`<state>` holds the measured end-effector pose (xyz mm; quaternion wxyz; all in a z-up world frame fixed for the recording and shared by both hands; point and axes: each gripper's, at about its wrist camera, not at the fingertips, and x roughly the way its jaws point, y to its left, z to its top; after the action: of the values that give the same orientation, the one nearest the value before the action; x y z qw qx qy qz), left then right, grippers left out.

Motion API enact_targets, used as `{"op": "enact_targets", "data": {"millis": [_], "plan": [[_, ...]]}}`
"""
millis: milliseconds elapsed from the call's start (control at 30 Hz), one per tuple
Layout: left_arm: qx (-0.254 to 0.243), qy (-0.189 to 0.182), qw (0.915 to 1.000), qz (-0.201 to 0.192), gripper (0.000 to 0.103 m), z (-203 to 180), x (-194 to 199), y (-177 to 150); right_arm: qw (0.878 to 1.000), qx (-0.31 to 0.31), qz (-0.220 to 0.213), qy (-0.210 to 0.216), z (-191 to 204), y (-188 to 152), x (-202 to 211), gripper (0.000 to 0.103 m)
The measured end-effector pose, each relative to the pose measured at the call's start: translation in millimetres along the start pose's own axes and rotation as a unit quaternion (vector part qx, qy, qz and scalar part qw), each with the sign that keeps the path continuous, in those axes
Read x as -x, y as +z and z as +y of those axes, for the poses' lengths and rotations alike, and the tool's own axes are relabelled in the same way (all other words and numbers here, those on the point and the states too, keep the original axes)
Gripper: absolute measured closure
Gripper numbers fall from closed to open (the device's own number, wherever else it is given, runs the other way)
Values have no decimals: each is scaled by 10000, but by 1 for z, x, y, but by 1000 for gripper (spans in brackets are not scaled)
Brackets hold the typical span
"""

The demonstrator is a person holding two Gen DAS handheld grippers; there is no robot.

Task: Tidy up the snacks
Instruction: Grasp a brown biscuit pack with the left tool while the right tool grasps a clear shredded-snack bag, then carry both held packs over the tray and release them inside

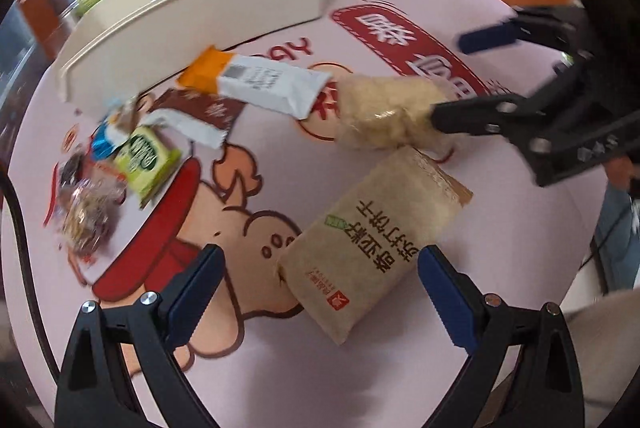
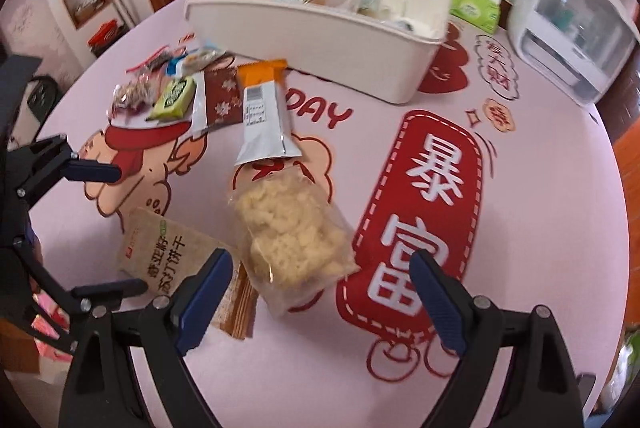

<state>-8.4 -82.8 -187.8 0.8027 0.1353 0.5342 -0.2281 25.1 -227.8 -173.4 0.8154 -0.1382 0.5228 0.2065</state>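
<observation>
In the left wrist view, our left gripper (image 1: pixel 318 294) hangs wide open over the bench (image 1: pixel 400 380), holding nothing. The brown cracker pack (image 1: pixel 370 240) lies flat between its fingers and just ahead of them. Beyond it lies the clear bag (image 1: pixel 384 112) of pale snack, and our right gripper (image 1: pixel 446 78) reaches in from the right, also spread wide, its lower finger touching or just beside the bag's end; we cannot tell which. An orange-and-white bar (image 1: pixel 260 82) lies left of the bag, with a brown packet (image 1: pixel 200 114), a green packet (image 1: pixel 146 160) and a blurred heap of small wrapped sweets (image 1: pixel 86 208) further left. The cream bin (image 1: pixel 192 16) stands behind them.

In the right wrist view, the right gripper (image 2: pixel 322 292) is wide open and empty, the clear bag (image 2: pixel 292 240) lying between its fingers and ahead of them. The cracker pack (image 2: pixel 160 252) sits just left, partly behind the left finger. The left gripper (image 2: pixel 126 228) enters from the left, open. The bin (image 2: pixel 320 40) holds several snacks already.
</observation>
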Motion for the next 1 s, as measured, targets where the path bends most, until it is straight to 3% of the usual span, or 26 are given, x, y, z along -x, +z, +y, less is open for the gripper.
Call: {"op": "enact_targets", "data": {"millis": [300,400,567,633,700,767,1000], "plan": [[-723,-134,9968,301,6,-21,-26,10,9988,433,218,16,12,17,-38,14],[-732,-210,9965,358,6,-26,-34,14,9985,271,393,250,8,15,-50,38],[-643,-182,9974,264,8,-33,-38,22,9989,-102,397,214,-4,10,-47,44],[-559,-156,9981,184,15,-35,-40,26,9986,-275,441,141,-11,6,-45,45],[-454,-128,9988,89,33,-32,-38,29,9980,-435,445,84,-19,2,-44,45],[-407,-95,9991,16,44,-34,-35,28,9973,-590,441,15,-27,-2,-42,45],[142,99,9998,-121,49,-34,-24,10,9956,-883,279,-155,-25,-20,-31,45]]}}
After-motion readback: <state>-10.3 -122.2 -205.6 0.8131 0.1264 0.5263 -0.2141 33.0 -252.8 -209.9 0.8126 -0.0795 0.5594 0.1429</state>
